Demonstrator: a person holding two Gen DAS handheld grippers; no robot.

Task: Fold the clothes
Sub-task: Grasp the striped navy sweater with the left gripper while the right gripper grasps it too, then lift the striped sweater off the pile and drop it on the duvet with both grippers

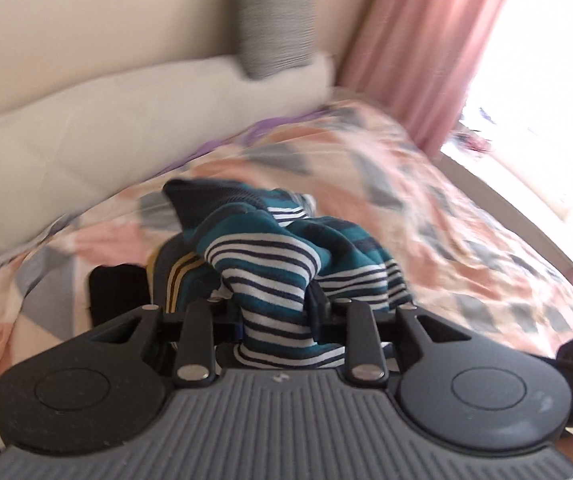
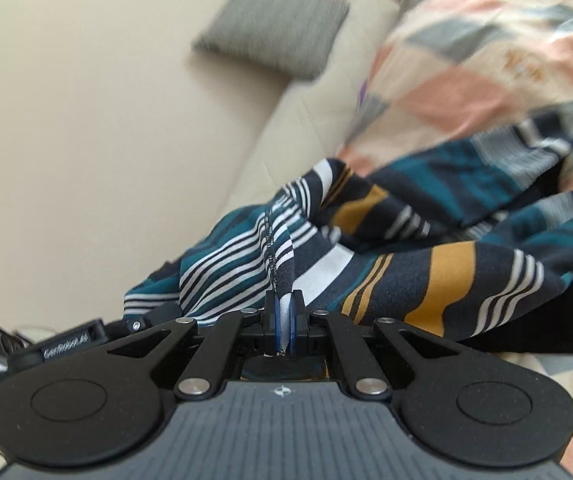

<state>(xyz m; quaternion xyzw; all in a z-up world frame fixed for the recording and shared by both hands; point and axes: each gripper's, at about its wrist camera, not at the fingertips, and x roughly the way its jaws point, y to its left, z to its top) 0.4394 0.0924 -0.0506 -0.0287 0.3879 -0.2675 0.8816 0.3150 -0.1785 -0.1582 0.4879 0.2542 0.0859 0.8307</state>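
In the left wrist view, starting at the far left, a cream padded headboard (image 1: 86,120) is curving along the bed's edge, with a grey ribbed cushion (image 1: 274,20) leaning on the wall above it. Just below, a black item (image 1: 118,292) is lying on the patterned bedspread (image 1: 466,220), too dark to identify. Moving to the centre, the left hand-held gripper (image 1: 274,316) is clamping a thick bunch of the striped garment (image 1: 270,272), its 2 jaws pressing in on teal, white and navy stripes from either side. The rest of the cloth is heaping up on the bedspread right ahead of the jaws. Further right, a pink curtain (image 1: 418,40) is hanging beside a bright window (image 1: 546,100), and the whole background is smearing with blur.

Over in the right wrist view, the other gripper's black housing (image 2: 46,352) is poking in at the lower left edge. Above it the same cushion (image 2: 274,24) is showing against the cream wall. At the centre, the right hand-held gripper (image 2: 284,320) is pinching a thin folded edge of the garment (image 2: 406,272) between its blue-padded jaws, drawn almost together. From there the fabric is spreading rightwards in navy, mustard and white bands, draping over the bedspread (image 2: 486,40) in rumpled folds.
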